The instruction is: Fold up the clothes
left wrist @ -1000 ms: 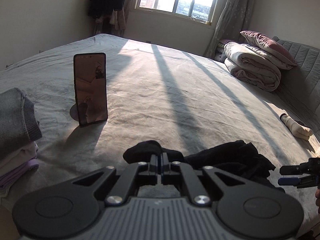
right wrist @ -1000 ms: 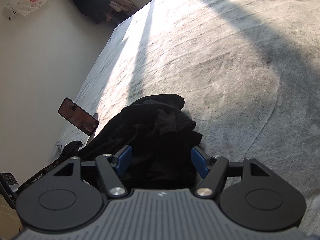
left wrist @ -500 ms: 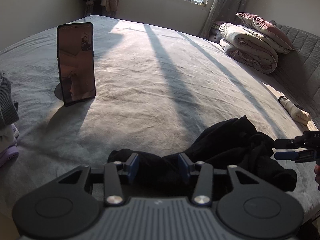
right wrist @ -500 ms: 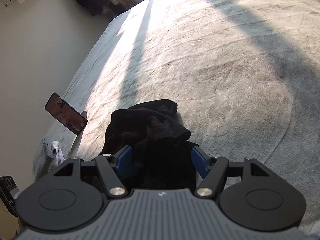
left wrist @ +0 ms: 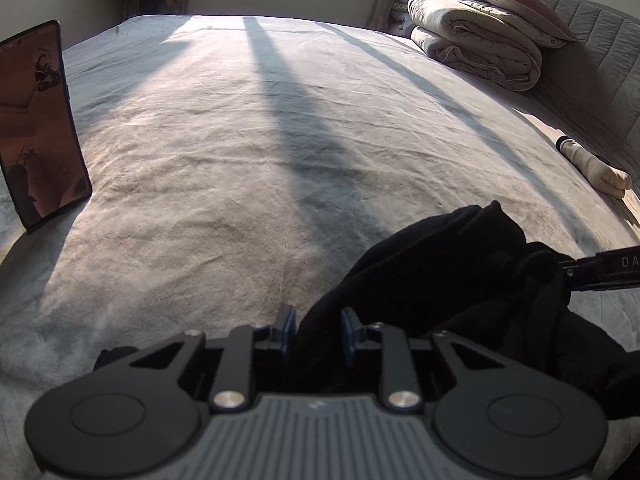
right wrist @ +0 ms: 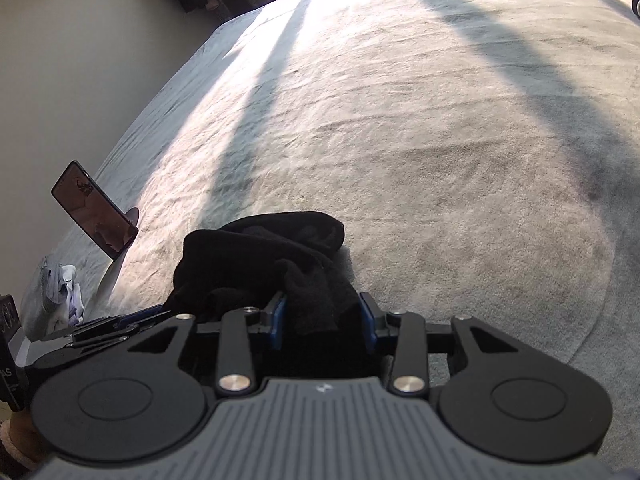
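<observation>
A crumpled black garment (left wrist: 460, 276) lies bunched on the grey bed cover (left wrist: 248, 152) near the front edge; it also shows in the right wrist view (right wrist: 260, 264). My left gripper (left wrist: 316, 332) has its blue pads partly apart with black cloth lying between them. My right gripper (right wrist: 322, 320) is open wider, its pads on either side of a fold of the same garment. The right gripper's fingers (left wrist: 600, 268) reach into the cloth from the right in the left wrist view.
A phone (left wrist: 36, 128) stands upright on a stand at the left, also in the right wrist view (right wrist: 94, 210). Folded quilts and a pillow (left wrist: 480, 40) sit at the back right. A cream sock roll (left wrist: 592, 168) lies at the right. Folded clothes (right wrist: 56, 292) sit far left.
My left gripper has opened from fully shut and moved forward and right onto the garment. The right gripper has narrowed somewhat around the cloth. The garment has bunched up more.
</observation>
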### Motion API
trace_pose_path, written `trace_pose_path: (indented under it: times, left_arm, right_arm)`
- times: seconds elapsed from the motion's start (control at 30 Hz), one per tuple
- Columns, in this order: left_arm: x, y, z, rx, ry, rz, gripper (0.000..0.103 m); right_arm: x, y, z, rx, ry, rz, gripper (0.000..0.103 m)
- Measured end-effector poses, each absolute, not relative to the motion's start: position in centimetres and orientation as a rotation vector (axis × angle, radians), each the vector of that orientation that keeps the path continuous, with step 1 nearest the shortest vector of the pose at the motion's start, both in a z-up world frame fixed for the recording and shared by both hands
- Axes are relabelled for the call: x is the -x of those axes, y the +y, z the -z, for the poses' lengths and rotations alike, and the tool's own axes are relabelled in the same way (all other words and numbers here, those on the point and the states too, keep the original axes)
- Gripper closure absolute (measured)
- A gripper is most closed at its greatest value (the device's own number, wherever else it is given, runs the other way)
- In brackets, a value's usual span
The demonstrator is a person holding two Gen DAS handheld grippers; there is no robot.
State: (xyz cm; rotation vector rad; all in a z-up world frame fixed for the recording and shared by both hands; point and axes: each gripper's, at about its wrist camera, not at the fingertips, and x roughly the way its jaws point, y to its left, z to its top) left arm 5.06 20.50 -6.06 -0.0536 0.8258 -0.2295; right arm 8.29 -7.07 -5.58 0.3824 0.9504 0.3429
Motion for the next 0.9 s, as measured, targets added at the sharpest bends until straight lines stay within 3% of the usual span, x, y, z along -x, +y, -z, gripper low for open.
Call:
trace_pose_path:
  times: [0.03, 0.43, 0.9]
  left_arm:
    - [-5.2, 20.4, 5.9, 0.060, 0.821, 0.219, 0.100]
    - [-8.8, 18.7, 3.0, 0.122, 0.724, 0.161, 0.100]
    - [-13.4, 11.1, -1.6, 0.035, 0.619, 0.239, 0.100]
  right_arm:
    - [-8.3, -7.4, 5.5, -0.383, 0.938, -0.330, 0.085]
    - [-7.9, -16.1, 2.7, -0.414, 0.771, -0.107, 0.090]
    - [-9.1, -24.9, 0.6, -0.442, 0.676, 0.047, 0.090]
